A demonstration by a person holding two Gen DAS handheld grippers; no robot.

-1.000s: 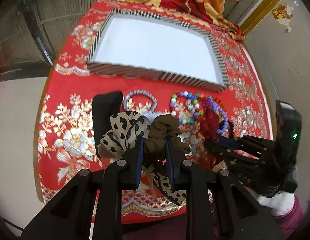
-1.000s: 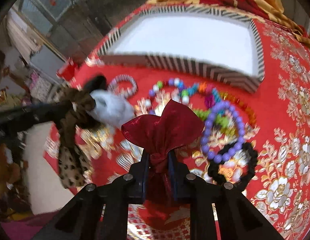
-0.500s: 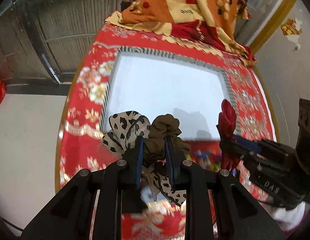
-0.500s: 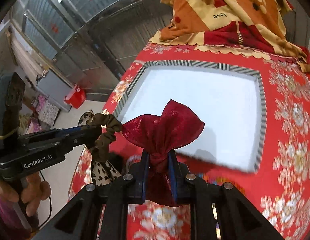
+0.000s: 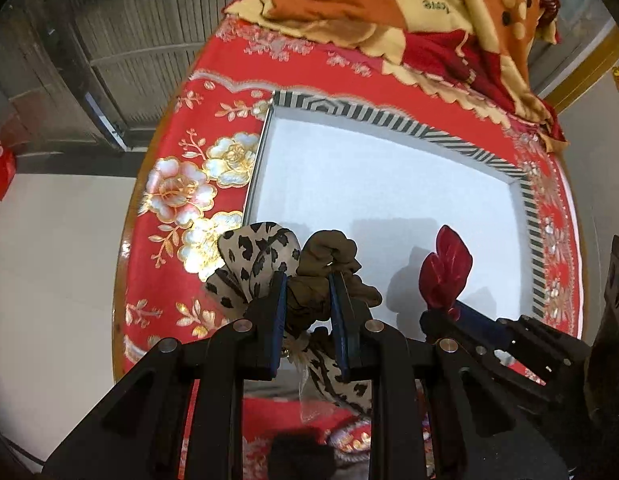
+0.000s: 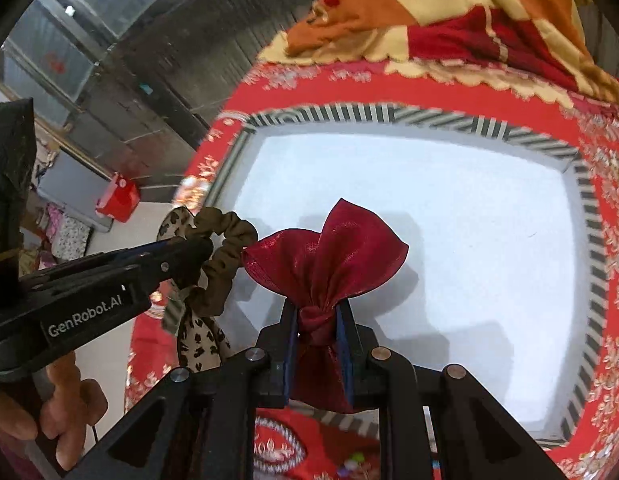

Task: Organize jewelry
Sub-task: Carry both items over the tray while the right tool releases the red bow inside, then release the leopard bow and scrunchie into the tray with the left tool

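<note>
- The left gripper (image 5: 307,300) is clamped on a brown scrunchie (image 5: 329,264) with a leopard-print bow (image 5: 253,256) hanging off it, above the near left part of the white tray (image 5: 389,184). The bow's tail droops below the jaws — on release it may snag on the fingers or drape over the tray's striped rim (image 5: 389,122) instead of falling inside.
- The right gripper (image 6: 319,334) is pinched on the knot of a red bow (image 6: 329,256), just right of the scrunchie and over the tray's near middle. The two pieces sit close — opening both at once could heap them together.
- Farther back, a folded orange blanket (image 5: 409,8) crowds the table edge beyond the tray; overshooting would land things on the red cloth (image 5: 181,184).
</note>
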